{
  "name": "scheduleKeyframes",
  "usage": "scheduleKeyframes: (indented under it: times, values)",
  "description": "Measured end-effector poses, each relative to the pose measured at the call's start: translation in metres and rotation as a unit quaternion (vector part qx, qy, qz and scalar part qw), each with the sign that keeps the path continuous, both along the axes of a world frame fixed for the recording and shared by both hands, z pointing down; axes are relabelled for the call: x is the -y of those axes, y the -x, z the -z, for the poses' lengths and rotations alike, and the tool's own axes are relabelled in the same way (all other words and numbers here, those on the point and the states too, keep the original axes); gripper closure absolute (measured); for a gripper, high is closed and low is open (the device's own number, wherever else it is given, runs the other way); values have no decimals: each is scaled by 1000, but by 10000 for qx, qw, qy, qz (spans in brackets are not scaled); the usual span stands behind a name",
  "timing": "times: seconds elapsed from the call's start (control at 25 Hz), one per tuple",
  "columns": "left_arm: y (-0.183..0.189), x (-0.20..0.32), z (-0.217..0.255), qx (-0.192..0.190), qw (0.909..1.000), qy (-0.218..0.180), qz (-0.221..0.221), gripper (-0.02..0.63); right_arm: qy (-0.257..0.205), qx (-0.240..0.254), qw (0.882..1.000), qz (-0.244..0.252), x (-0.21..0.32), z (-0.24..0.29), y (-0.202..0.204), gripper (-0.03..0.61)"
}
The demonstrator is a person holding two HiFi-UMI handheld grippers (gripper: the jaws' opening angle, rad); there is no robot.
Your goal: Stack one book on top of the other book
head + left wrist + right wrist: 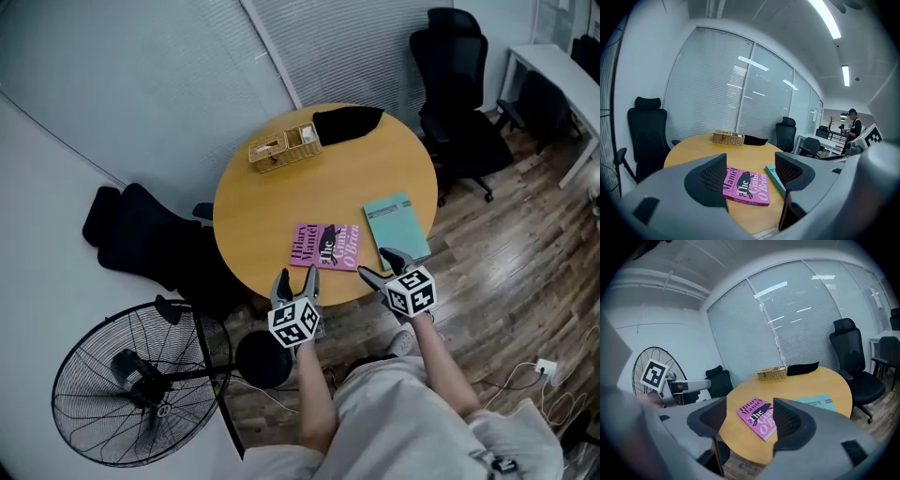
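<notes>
A pink book (326, 246) lies flat near the front edge of the round wooden table (272, 206). A teal book (397, 228) lies flat just to its right, apart from it. My left gripper (295, 279) hovers at the table's front edge, short of the pink book, open and empty. My right gripper (381, 265) hangs open near the teal book's front corner, holding nothing. In the left gripper view the pink book (746, 186) shows between the open jaws, with the teal book (772, 174) at the right. The right gripper view shows the pink book (759, 417) and the teal book (816, 402).
A wicker basket (284, 147) and a black cloth (347, 122) sit at the table's far side. Black office chairs (459, 103) stand to the right and another (141, 234) to the left. A floor fan (141, 380) stands at the lower left.
</notes>
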State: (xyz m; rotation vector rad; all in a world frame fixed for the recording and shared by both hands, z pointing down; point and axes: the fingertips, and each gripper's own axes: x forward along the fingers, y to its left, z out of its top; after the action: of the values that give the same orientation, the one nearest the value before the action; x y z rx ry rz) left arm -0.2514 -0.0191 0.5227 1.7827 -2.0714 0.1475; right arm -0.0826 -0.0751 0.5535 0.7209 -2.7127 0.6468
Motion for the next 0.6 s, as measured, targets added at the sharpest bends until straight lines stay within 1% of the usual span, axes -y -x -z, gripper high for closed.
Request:
scheduleKeyframes:
  times: [0.12, 0.32, 0.48, 0.6]
  values:
    - [5, -4, -15, -90, 9998, 55, 176, 279, 136, -20, 9999, 17, -3, -16, -2, 275]
    - [10, -12, -42, -235, 9990, 283, 252, 279, 405, -157, 9991, -1, -3, -40, -4, 275]
    - [18, -14, -52, -233, 9985, 387, 311, 279, 577, -167, 9982, 0, -1, -52, 0, 275]
    - [26, -5, -58, -196, 9982, 514, 234, 279, 705, -148, 9973, -104, 6, -58, 5, 275]
